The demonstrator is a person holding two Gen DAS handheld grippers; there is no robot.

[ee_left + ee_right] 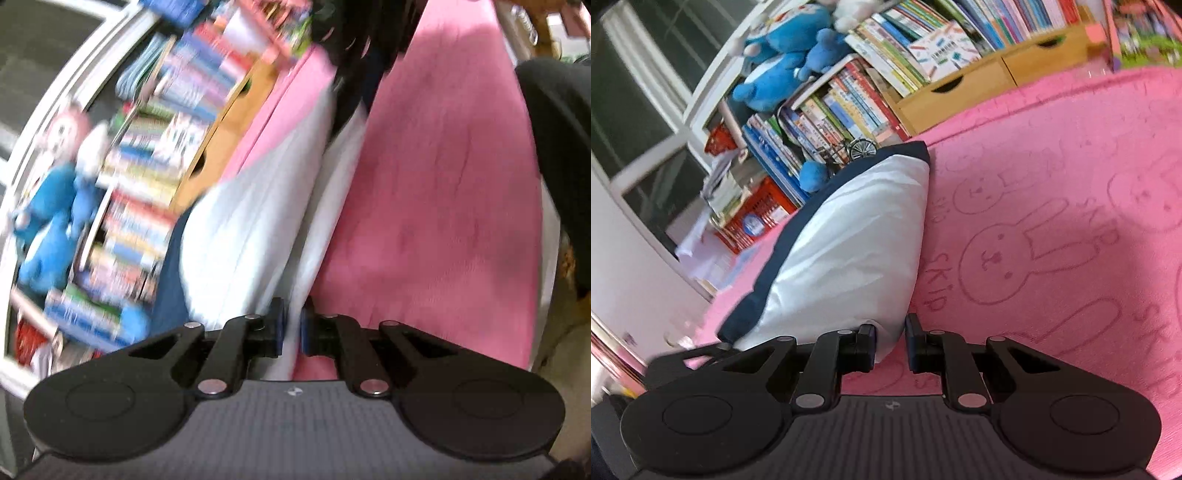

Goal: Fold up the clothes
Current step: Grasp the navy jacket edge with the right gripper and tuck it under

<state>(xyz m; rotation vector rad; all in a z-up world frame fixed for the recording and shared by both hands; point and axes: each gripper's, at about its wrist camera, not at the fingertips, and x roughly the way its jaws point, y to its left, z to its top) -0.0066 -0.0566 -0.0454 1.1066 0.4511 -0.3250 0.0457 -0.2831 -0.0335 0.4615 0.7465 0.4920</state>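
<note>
Now we pinch the white garment in our left tongs above the pink blanket; our right tongs sit narrowly parted around its corner.

Layout: a garment lies on a blanket, its near corner between the fingers of the right gripper. The left gripper pinches a fold of the same garment. Behind the blanket stand drawers and shelved books; plush toys sit above the books.
</note>
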